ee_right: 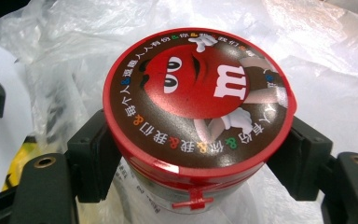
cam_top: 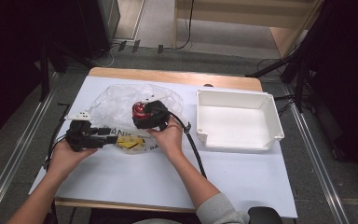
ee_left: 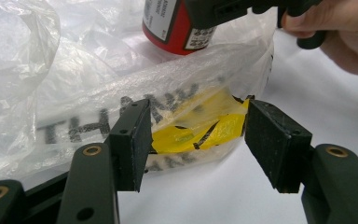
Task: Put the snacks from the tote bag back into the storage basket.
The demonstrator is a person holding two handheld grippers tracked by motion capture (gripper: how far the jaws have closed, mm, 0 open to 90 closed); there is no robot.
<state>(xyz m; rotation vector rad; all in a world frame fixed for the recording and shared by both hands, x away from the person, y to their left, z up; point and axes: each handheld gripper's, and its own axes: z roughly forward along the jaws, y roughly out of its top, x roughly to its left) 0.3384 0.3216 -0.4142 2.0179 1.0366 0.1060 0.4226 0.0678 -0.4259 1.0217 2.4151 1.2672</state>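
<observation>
Above the plastic bag (cam_top: 121,109), my right claw (ee_right: 196,154) grips the candy tub (ee_right: 198,100) while my left claw (ee_left: 196,140) gapes wide at the bag's edge, so clinging film could drag along.

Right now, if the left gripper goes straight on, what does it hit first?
Probably the plastic bag: its printed edge with the yellow patch lies between the open jaws of the left gripper. Depth is unclear.

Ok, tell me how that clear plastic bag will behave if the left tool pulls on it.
The plastic bag looks thin and crumpled, so it will probably stretch and drag limply rather than move as one piece. Its glossy film may slip between the left tool's open pads.
</observation>
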